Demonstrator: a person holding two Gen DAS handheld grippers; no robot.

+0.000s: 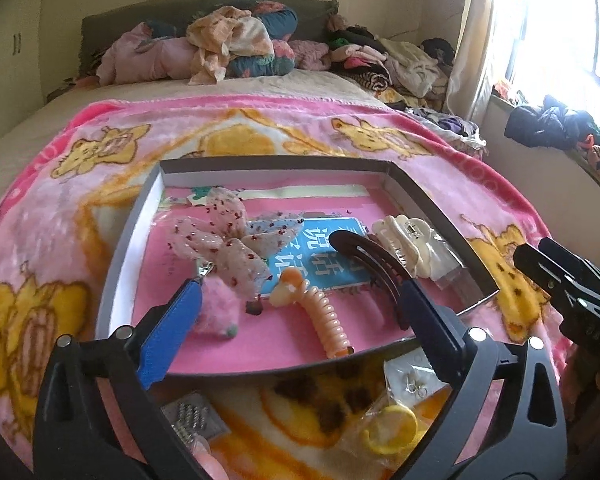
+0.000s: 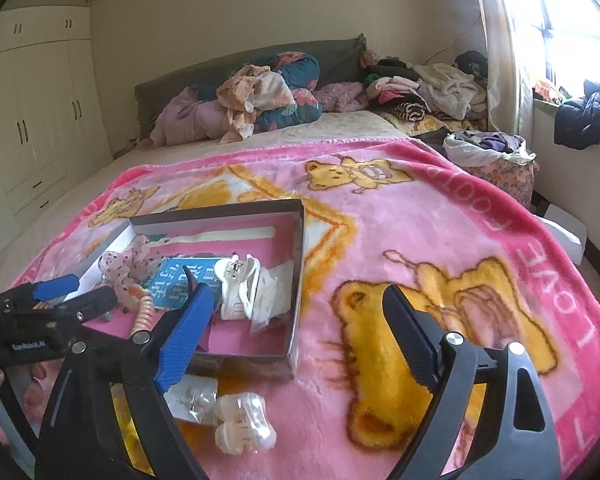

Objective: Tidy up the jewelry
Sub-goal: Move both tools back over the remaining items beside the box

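Both the left hand-held gripper [image 1: 300, 304] and right hand-held gripper [image 2: 296, 316] hang released, empty, above a shallow box [image 1: 440, 196] of hair accessories on the bed [image 2: 380, 208].

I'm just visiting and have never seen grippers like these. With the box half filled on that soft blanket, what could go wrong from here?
1. The dark curved clip lies against the left gripper finger; a careless move could drag it out.
2. The box sits on a soft blanket; pressing one edge might tip it.
3. The pale claw clip and the small packet outside the box are close together near the open right gripper; it might grab both.
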